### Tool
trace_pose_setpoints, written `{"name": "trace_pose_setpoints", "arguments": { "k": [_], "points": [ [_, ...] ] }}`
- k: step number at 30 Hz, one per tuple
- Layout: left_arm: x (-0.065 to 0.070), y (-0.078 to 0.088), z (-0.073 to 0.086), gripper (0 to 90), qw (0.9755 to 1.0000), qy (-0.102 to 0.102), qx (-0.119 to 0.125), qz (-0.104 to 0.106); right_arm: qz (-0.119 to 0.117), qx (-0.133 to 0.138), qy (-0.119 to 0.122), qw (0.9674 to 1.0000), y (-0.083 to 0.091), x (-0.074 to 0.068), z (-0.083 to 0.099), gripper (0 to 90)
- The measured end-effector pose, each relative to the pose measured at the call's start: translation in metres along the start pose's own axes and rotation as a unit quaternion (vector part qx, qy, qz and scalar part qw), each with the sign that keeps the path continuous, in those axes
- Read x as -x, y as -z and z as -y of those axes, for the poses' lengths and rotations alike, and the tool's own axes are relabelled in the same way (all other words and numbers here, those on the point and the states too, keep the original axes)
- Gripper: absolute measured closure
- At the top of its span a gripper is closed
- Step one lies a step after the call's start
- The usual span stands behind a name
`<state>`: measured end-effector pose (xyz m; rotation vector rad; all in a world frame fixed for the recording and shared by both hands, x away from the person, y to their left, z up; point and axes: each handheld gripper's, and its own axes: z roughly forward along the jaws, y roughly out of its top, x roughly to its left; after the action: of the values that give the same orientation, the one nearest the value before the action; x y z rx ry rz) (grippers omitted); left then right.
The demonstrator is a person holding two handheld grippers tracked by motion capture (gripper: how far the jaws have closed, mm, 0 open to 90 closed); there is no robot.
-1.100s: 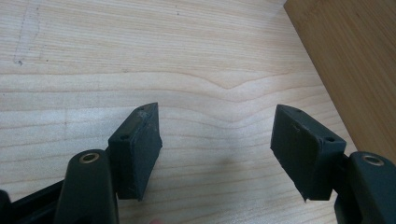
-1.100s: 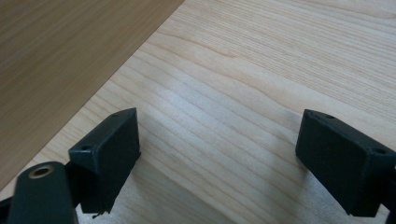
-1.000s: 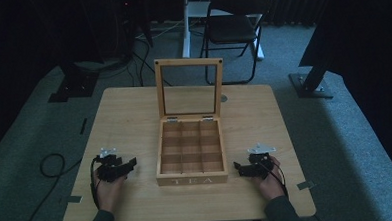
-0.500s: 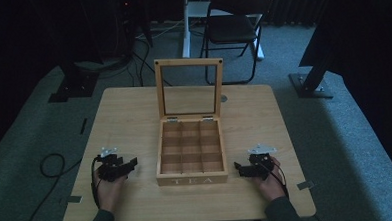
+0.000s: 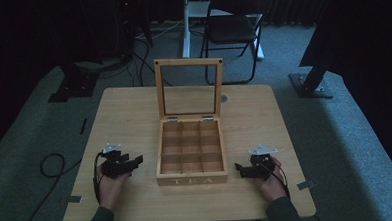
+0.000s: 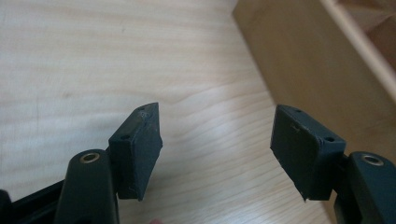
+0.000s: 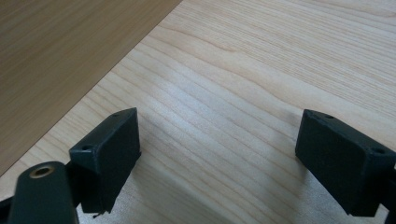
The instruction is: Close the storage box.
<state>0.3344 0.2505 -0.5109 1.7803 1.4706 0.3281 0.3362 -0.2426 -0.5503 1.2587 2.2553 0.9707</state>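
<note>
Table (image 5: pixel 124 108): tea box (image 5: pixel 191 156) at centre, lid upright, nine compartments (contents too dim to read). My left gripper (image 5: pixel 134 161) sits just left of it, my right gripper (image 5: pixel 239 169) just right; both spread wide, gripping nothing. Box wall cut off at frame edge (image 6: pixel 299 60).

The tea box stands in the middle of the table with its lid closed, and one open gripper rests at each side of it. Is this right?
Not quite: the lid is open, standing upright behind the compartments, as the high view shows. The rest holds: the tea box is mid-table, with the left gripper and the right gripper open at its sides.
</note>
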Motion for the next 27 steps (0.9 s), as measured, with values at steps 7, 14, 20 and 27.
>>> {"name": "trace_pose_setpoints", "arguments": {
  "k": [7, 14, 20, 27],
  "points": [
    [0.005, 0.006, -0.019, 33.7, 0.9999, -0.005, 0.012, 0.002, 0.003, 0.0, -0.003, 1.0, 0.0, -0.001, 0.0, 13.5],
    [0.01, 0.009, -0.031, 33.7, 0.9996, -0.015, 0.023, 0.001, 0.005, 0.0, -0.005, 1.0, 0.0, -0.001, 0.0, 13.6],
    [0.015, 0.013, -0.043, 33.7, 0.999, -0.029, 0.034, 0.002, 0.006, 0.001, -0.006, 1.0, 0.0, -0.002, 0.001, 13.6],
    [0.021, 0.017, -0.053, 33.6, 0.9984, -0.033, 0.044, 0.016, 0.007, 0.0, -0.007, 0.9999, 0.001, -0.002, 0.001, 13.6]
  ]
}}
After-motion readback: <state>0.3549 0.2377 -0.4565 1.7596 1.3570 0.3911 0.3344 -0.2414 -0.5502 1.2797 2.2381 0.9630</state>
